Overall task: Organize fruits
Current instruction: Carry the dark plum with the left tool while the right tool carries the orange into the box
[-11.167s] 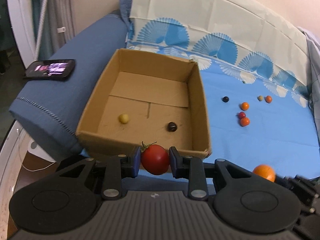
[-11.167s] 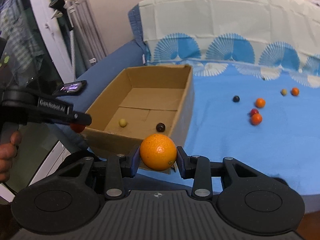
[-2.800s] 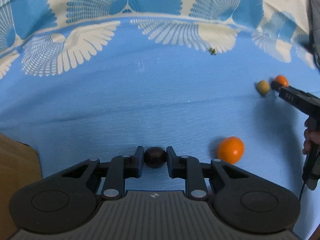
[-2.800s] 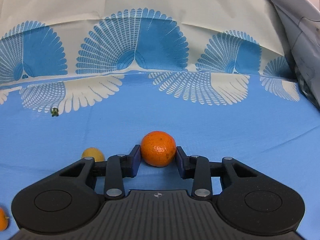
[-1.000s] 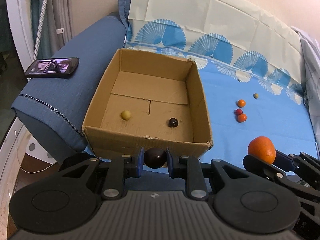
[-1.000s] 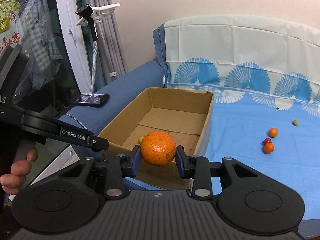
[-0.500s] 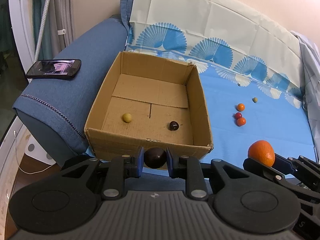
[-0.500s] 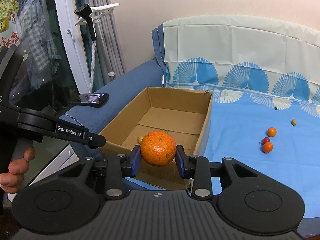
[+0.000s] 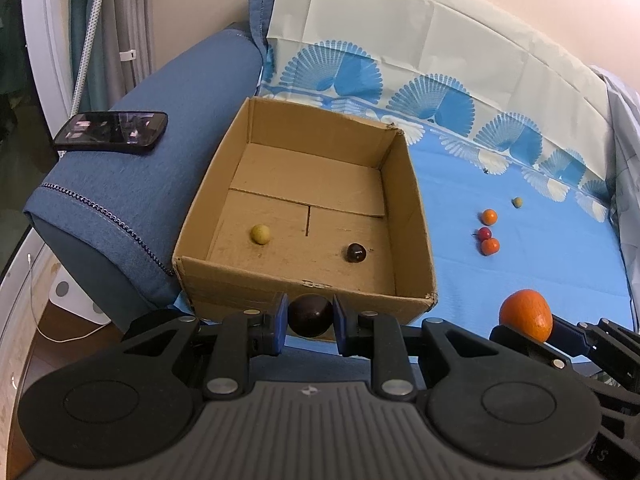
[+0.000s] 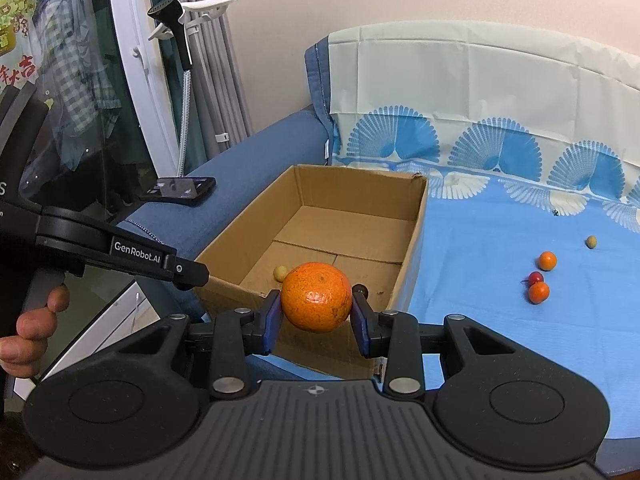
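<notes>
My left gripper (image 9: 309, 322) is shut on a dark round fruit (image 9: 310, 316), held just in front of the near wall of the cardboard box (image 9: 304, 294). My right gripper (image 10: 316, 312) is shut on an orange (image 10: 316, 297), held before the box's near right corner (image 10: 396, 308); the orange also shows in the left wrist view (image 9: 526, 314). Inside the box lie a yellow fruit (image 9: 260, 234) and a dark fruit (image 9: 356, 253). On the blue cloth (image 9: 540, 276) lie two small orange fruits (image 9: 489, 246), a red one (image 9: 485, 233) and a small yellowish one (image 9: 517, 202).
A phone (image 9: 112, 132) lies on the blue sofa arm (image 9: 132, 184) left of the box. A lamp on a flexible neck (image 10: 184, 80) and a window stand further left. The patterned sheet covers the backrest (image 10: 480, 92). The floor (image 9: 44, 340) drops off at the near left.
Both grippers have drifted slightly; the box sits a little further off in both views than a second ago. Both fruits stay gripped.
</notes>
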